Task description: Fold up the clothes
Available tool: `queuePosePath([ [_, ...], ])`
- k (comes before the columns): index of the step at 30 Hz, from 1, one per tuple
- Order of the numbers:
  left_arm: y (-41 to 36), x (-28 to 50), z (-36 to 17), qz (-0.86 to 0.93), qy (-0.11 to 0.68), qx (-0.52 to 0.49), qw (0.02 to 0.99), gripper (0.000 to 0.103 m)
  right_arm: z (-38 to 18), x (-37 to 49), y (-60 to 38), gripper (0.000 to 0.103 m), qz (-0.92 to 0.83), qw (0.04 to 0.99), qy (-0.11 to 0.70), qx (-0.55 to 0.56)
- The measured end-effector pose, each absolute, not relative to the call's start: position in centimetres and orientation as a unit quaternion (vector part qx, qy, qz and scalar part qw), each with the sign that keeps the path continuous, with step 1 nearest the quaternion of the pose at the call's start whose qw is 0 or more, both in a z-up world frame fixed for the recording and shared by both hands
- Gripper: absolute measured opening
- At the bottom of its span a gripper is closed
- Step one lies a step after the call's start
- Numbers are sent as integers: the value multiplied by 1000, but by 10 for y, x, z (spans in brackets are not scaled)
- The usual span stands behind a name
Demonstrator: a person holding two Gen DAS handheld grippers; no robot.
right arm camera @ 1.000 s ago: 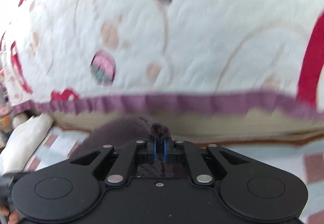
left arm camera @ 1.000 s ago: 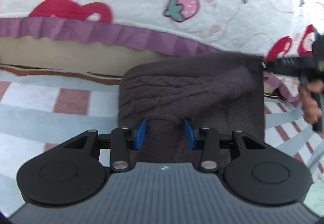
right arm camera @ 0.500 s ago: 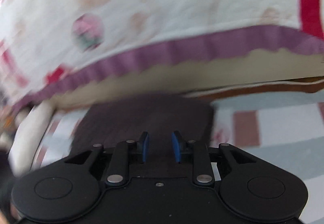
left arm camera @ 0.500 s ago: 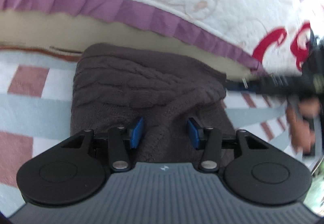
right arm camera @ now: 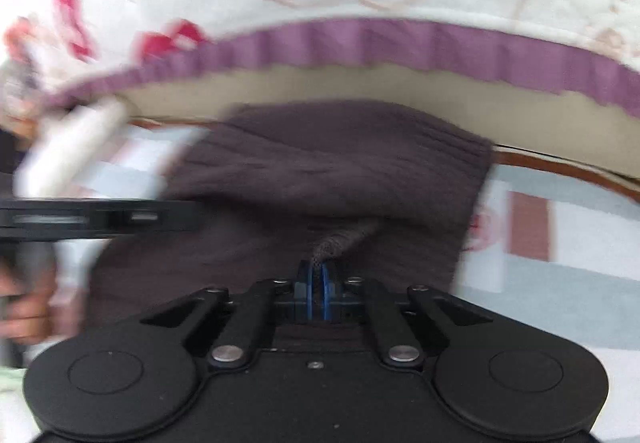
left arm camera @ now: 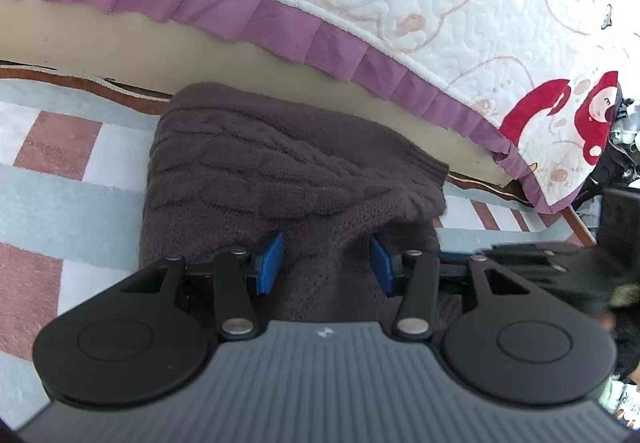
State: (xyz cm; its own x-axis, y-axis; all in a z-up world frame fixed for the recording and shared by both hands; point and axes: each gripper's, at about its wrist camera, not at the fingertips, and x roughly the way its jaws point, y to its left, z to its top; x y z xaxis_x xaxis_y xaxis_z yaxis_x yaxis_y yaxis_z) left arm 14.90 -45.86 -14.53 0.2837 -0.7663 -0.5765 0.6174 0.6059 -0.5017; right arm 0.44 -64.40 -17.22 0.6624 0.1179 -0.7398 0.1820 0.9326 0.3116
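The dark brown knitted sweater lies doubled on the striped rug, hard against the bed's quilt. Half a second ago the right gripper stood spread; now it is clamped on a raised fold of knit (likely for another fold), while the left gripper stays spread, straddling a ridge. No containers appear.

Right gripper pinching brown sweater fold
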Motion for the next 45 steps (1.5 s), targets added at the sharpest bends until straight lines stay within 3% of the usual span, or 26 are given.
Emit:
queuePosePath([
  [4, -456, 149, -144, -435, 408, -99, 797, 46, -170, 1, -649, 11, 12, 886, 401, 235],
  [5, -457, 150, -145, -436, 411, -100, 795, 46, -170, 0, -650, 18, 20, 883, 398, 248],
  [6, -459, 151, -147, -434, 417, -101, 792, 46, -169, -1, -651, 41, 27, 880, 395, 261],
  [7, -459, 152, -148, -432, 422, -105, 790, 45, -170, 0, -651, 50, 25, 879, 393, 268],
  [8, -458, 154, -148, -430, 429, -115, 786, 45, -175, 5, -651, 50, 7, 881, 391, 267],
  [9, -457, 155, -148, -428, 435, -124, 782, 45, -179, 10, -650, 42, -10, 882, 390, 266],
  [10, -456, 157, -148, -426, 441, -133, 779, 45, -178, 8, -650, 20, -22, 884, 383, 266],
  [11, -454, 159, -147, -424, 446, -141, 776, 45, -167, -5, -651, 6, -24, 890, 370, 267],
  [15, -435, 157, -122, -436, 417, -158, 782, 44, -124, -57, -653, 6, -34, 909, 314, 272],
  [19, -405, 164, -111, -449, 410, -242, 756, 47, -94, -108, -652, 4, -72, 922, 290, 247],
  [23, -417, 147, -124, -423, 434, -133, 784, 47, -146, -107, -644, 4, -161, 881, 404, 188],
  [25, -423, 135, -129, -411, 436, -72, 797, 47, -157, -107, -641, 5, -158, 884, 383, 215],
  [29, -410, 104, -124, -396, 400, -28, 826, 47, -148, -129, -636, 34, -187, 907, 301, 227],
  [36, -387, 56, -118, -430, 384, -29, 816, 47, -174, -198, -655, 40, -152, 874, 255, 384],
  [41, -389, 30, -119, -449, 382, 7, 807, 48, -205, -193, -646, 41, -59, 856, 252, 447],
  [43, -384, 28, -117, -444, 384, 6, 809, 48, -206, -182, -638, 32, -20, 860, 263, 436],
  [44, -380, 28, -117, -438, 385, 3, 812, 48, -205, -178, -633, 11, -3, 865, 265, 426],
  [45, -374, 29, -116, -429, 387, -1, 816, 48, -198, -176, -627, 12, 13, 875, 259, 410],
])
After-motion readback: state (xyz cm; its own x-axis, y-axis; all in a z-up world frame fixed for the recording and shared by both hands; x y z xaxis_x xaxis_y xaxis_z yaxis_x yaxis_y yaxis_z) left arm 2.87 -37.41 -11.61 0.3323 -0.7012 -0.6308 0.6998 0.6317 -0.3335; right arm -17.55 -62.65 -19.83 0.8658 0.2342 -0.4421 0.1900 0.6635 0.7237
